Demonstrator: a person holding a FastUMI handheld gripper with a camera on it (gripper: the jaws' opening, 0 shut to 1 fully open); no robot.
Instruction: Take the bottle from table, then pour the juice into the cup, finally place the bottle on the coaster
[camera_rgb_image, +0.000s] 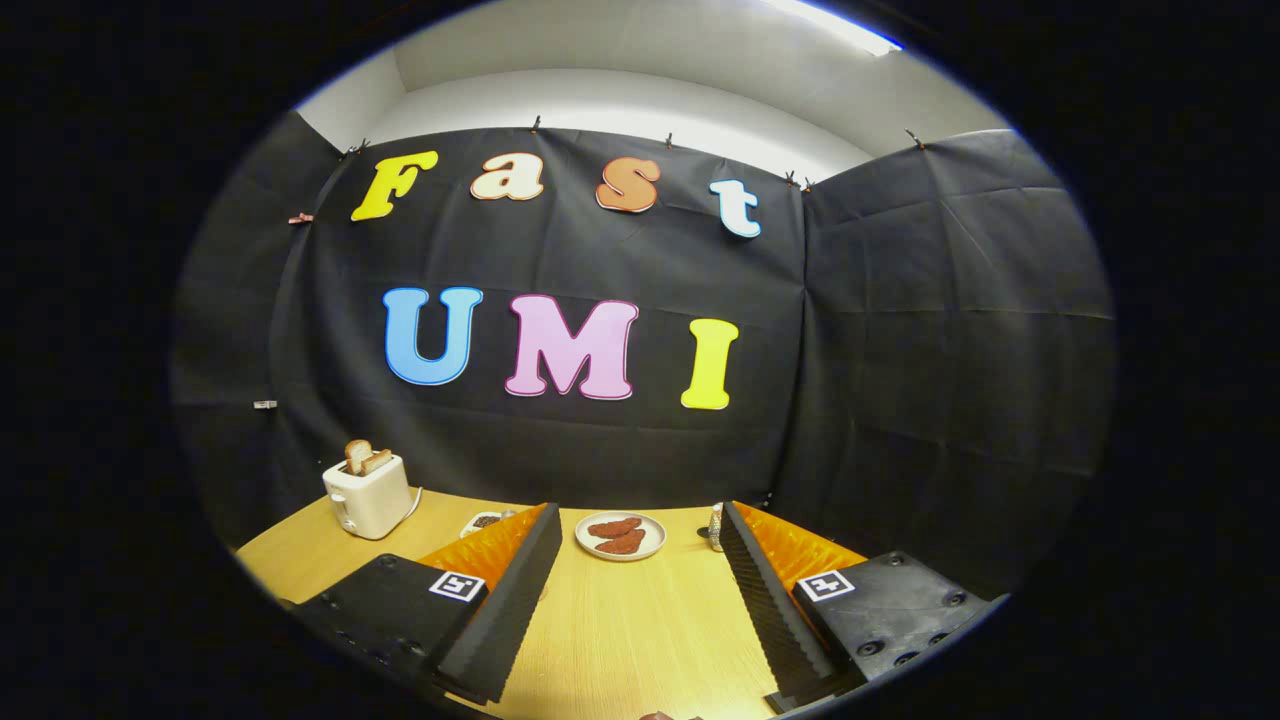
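My gripper (637, 512) is open and held above a light wooden table (640, 630), its two fingers spread wide with only bare tabletop between them. At the very near edge, between the finger bases, a small dark rounded thing (660, 715) just peeks in; I cannot tell what it is. A small white dish (485, 521) with something dark on it lies beyond the left finger, partly hidden by it.
A white plate (620, 536) with reddish-brown food pieces sits just beyond the fingertips. A white toaster (368, 492) with toast in it stands at the far left near the wall. A small pale cylinder (716, 527) stands by the right fingertip. Black cloth walls close the table's far side.
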